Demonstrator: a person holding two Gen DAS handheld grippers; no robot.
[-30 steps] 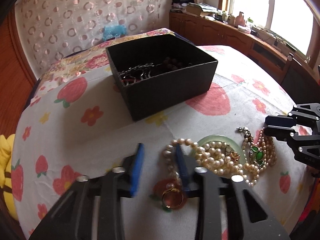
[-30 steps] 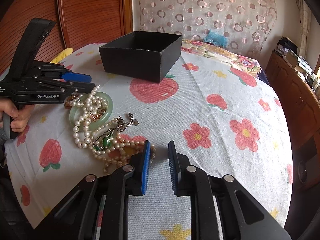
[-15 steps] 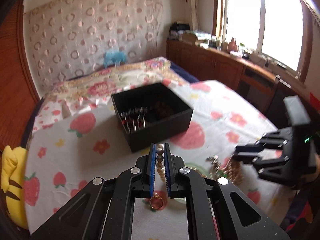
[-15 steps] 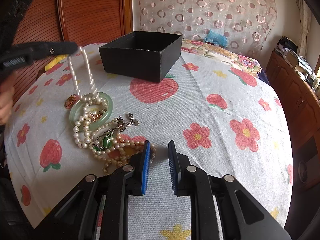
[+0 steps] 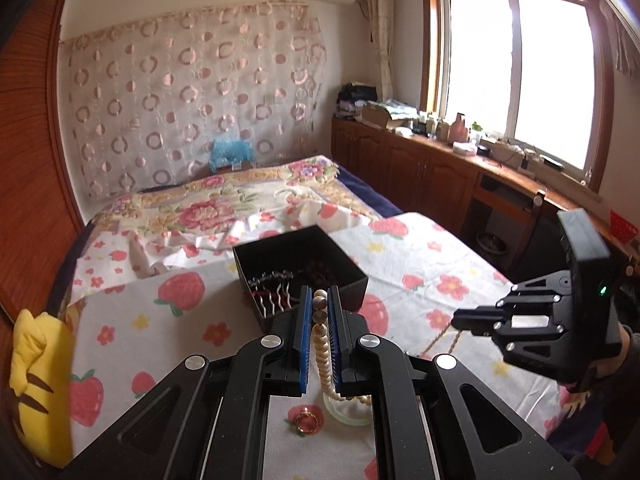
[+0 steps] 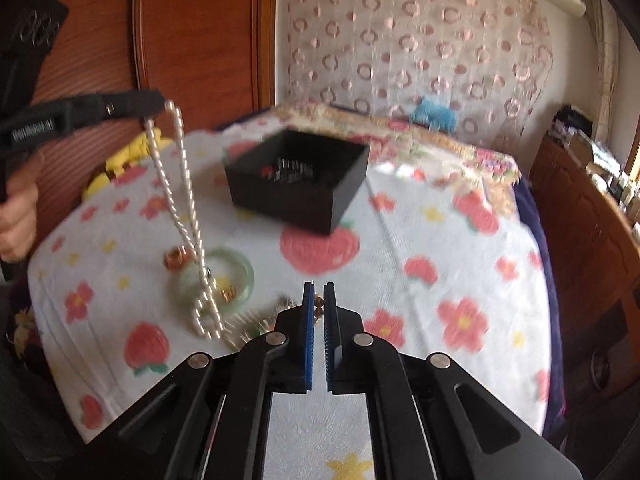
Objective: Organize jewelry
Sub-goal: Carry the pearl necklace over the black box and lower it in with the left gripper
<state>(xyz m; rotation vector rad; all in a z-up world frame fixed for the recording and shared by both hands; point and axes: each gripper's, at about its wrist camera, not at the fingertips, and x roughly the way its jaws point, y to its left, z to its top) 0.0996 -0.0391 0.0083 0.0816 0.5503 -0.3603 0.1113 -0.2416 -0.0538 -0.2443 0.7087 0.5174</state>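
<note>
My left gripper [image 5: 320, 300] is shut on a white pearl necklace [image 5: 322, 344], held up over the strawberry-print sheet. In the right wrist view this left gripper [image 6: 160, 102] is at the upper left, and the white pearl necklace [image 6: 180, 184] hangs from it down to a green jade bangle [image 6: 240, 276]. My right gripper [image 6: 319, 306] is shut on a peach bead necklace [image 6: 319, 311], of which only a few beads show at its tips. The right gripper [image 5: 456, 318] is raised at the right in the left wrist view. A black box [image 5: 300, 256] sits open beyond both grippers.
A gold ring [image 5: 307, 420] lies on the sheet beside the bangle [image 5: 348, 416]. Metal hair clips [image 5: 268, 284] and dark beads lie inside the box. A yellow plush pillow [image 5: 36, 380] lies at the bed's left edge. Wooden cabinets [image 5: 420, 168] run along the right.
The left gripper closed on the white pearl necklace and lifted it off the sheet. The right gripper closed on the peach beads and rose.
</note>
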